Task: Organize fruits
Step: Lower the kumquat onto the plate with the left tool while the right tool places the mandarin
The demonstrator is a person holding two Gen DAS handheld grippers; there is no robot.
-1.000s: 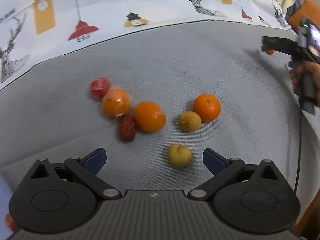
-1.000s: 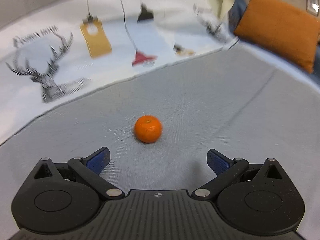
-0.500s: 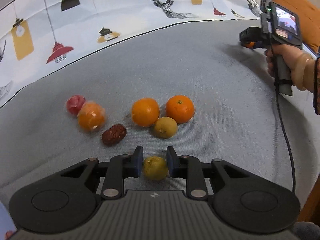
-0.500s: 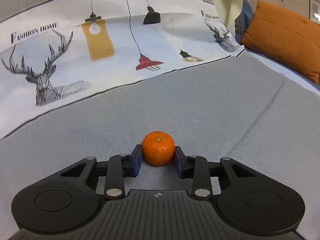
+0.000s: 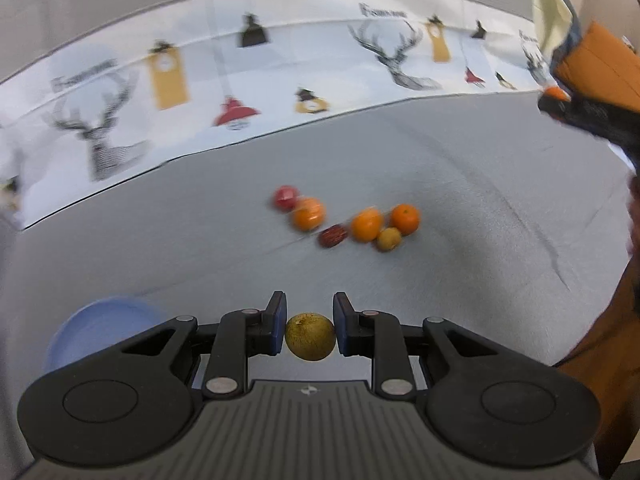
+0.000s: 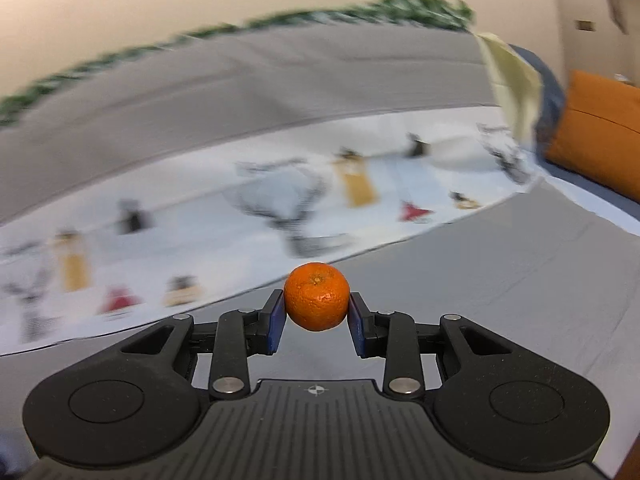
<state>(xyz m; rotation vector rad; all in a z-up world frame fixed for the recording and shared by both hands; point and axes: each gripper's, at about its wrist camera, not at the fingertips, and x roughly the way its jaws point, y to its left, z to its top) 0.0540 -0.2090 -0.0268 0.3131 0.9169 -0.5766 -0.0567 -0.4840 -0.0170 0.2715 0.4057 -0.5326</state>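
Observation:
My left gripper (image 5: 310, 326) is shut on a small yellow-green fruit (image 5: 310, 337) and holds it above the grey cloth. Farther off on the cloth lie a red fruit (image 5: 285, 197), a wrapped orange (image 5: 308, 213), a dark red date (image 5: 333, 235), an orange (image 5: 367, 224), a tangerine (image 5: 405, 219) and a second yellow-green fruit (image 5: 389, 239). My right gripper (image 6: 317, 316) is shut on an orange tangerine (image 6: 316, 302), lifted off the cloth. It also shows at the far right of the left wrist view (image 5: 560, 101).
A blue bowl (image 5: 96, 328) sits on the cloth at the lower left of the left wrist view. A printed deer-and-lamp sheet (image 5: 240, 76) borders the grey cloth at the back. An orange cushion (image 6: 600, 128) lies at the far right.
Both grippers have lifted their fruits and pulled back from the cloth. The fruit cluster now looks farther from the left gripper, and the blue bowl has come into view.

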